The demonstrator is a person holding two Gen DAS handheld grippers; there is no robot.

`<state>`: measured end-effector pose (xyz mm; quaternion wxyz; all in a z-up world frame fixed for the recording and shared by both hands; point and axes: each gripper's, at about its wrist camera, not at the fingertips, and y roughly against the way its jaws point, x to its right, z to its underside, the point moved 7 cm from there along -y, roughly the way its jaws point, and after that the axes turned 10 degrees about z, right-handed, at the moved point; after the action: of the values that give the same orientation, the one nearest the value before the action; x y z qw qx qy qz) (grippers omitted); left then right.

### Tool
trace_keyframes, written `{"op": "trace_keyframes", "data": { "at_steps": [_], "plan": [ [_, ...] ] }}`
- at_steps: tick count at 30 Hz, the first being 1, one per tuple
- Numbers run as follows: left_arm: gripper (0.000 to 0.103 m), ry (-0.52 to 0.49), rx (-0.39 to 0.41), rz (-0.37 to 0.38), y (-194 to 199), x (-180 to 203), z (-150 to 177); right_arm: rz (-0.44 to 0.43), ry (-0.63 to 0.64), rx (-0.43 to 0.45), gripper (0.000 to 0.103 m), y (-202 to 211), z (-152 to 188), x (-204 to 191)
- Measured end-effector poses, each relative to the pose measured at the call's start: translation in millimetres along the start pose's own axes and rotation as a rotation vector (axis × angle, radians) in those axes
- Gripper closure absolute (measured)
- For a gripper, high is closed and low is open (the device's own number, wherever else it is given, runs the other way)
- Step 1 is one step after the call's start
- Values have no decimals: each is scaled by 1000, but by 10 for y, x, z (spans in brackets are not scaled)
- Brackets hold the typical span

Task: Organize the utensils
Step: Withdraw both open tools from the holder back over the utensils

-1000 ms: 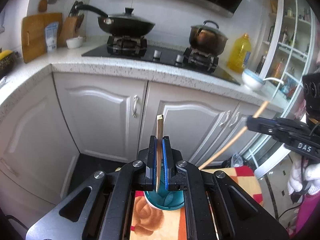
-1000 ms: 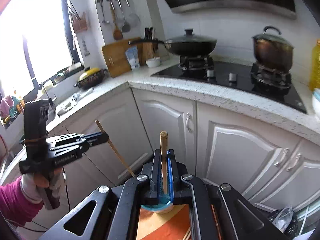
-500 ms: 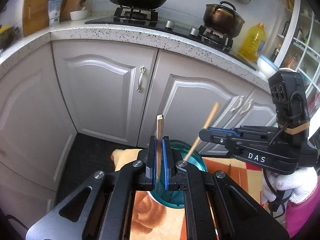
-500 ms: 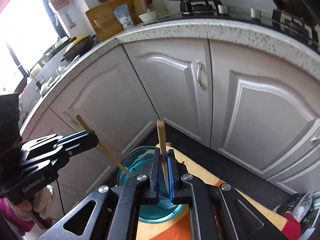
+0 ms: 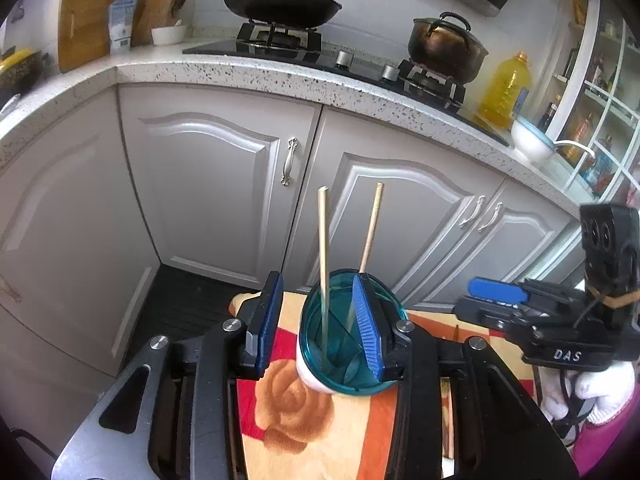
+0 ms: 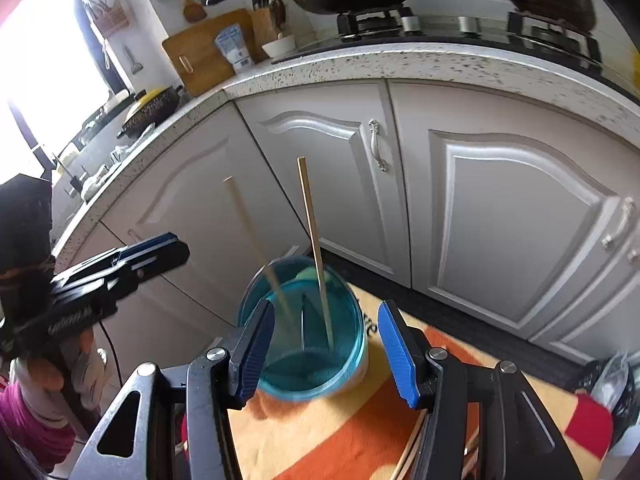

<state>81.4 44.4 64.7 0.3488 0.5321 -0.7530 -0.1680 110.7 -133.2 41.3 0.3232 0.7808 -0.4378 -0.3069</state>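
Two wooden chopsticks stand in a teal cup point(image 5: 347, 344) with a white outer wall, which sits on a surface covered by an orange, red and cream flower-patterned cloth point(image 5: 304, 416). In the left wrist view the nearer chopstick point(image 5: 323, 248) rises almost straight from the cup's left side, and the second chopstick point(image 5: 371, 228) leans slightly to the right behind it; both tips rest inside the cup and their upper ends stand free, touched by nothing. In the right wrist view the same pair shows as one sharp stick point(image 6: 314, 248) and one blurred stick point(image 6: 256, 244) slanting to the left, both dipping into the cup point(image 6: 308, 332).

The left gripper point(image 5: 318, 322) hangs just over the cup with its blue pads spread wide; its jaws have just been opening, and the nearer chopstick stands loose in the gap, clear of both pads. The right gripper point(image 6: 324, 352) is likewise parted, its jaws having just been opening, with the cup and sticks visible between the pads and nothing pressed. Each gripper also appears in the other's view, held in a white-gloved hand point(image 5: 592, 396) with a magenta sleeve.

Behind stand pale grey cabinet doors point(image 5: 216, 184) under a speckled countertop point(image 5: 280, 76) bearing a black lidded pan point(image 5: 280, 0), a copper-coloured pot point(image 5: 446, 46) and a yellow oil bottle point(image 5: 506, 88).
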Motion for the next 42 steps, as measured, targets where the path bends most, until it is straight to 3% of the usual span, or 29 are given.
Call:
{"op": "trace_keyframes", "data": {
  "at_steps": [12,16,23,32,42],
  "plan": [
    [64,-103,90,41,590,594,103,148,-33,101,50,847,512,157],
    [64,-138,91,74,690,869,222,223,-54,132,40,1132,702,272],
    [63,-190,61,118,678,1263,471,313,-114,141,39,1488,1101,477],
    [63,-236,24,162,623,1611,745,367,-166,132,39,1729,1548,646],
    [63,-270,-14,138,412,1707,975,401,-236,117,38,1848,1871,836]
  ]
}}
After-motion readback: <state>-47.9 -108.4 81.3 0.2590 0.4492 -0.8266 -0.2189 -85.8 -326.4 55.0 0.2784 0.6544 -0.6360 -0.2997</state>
